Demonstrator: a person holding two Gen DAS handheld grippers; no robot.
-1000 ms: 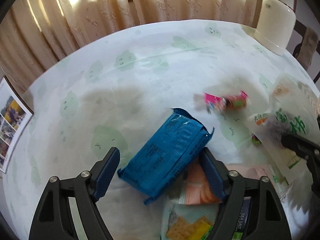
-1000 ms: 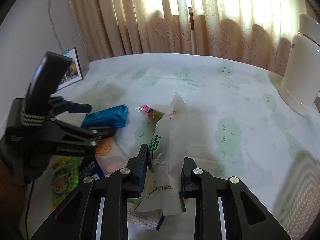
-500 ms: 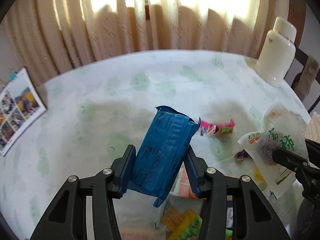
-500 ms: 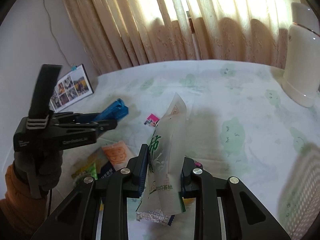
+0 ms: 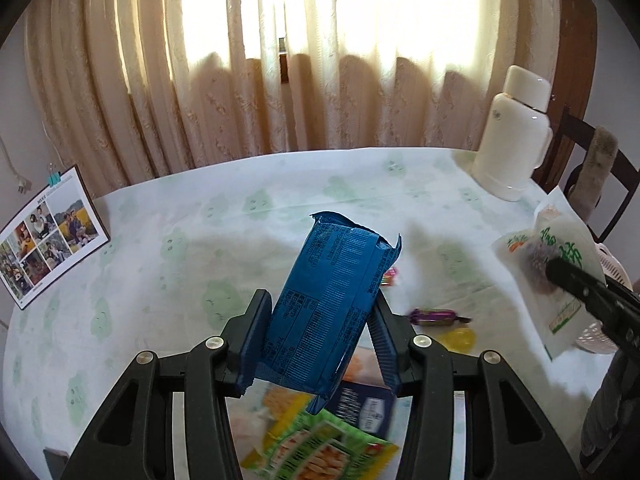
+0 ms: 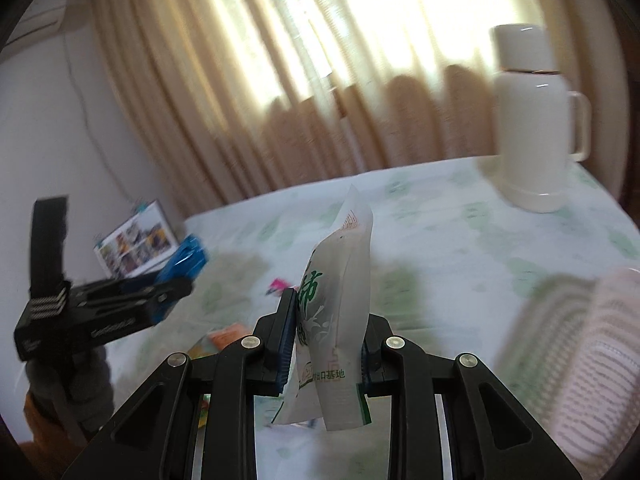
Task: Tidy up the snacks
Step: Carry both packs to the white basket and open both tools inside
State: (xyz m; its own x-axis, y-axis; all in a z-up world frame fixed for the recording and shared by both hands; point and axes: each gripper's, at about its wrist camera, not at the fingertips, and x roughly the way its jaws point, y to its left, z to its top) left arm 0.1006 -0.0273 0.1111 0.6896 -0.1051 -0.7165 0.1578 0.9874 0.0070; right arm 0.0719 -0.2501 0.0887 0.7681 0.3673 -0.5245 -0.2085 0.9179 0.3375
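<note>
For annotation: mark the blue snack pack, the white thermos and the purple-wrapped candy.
blue snack pack (image 5: 328, 304): left wrist view, middle of its printed face.
white thermos (image 5: 514, 144): left wrist view, middle of its body.
purple-wrapped candy (image 5: 434, 315): left wrist view, middle of the wrapper.

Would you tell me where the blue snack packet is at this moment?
In the left wrist view the blue snack packet is clamped in the left gripper, lifted above the snack pile.

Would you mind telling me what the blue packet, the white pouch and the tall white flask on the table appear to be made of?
The blue packet looks like thin glossy plastic film: it creases, shines, and has a jagged torn end. The white pouch seems a matte, slightly translucent plastic film that holds a stiff fold. The white flask looks like hard, smooth plastic or enamelled metal with a glossy sheen; which one I cannot tell.
</note>
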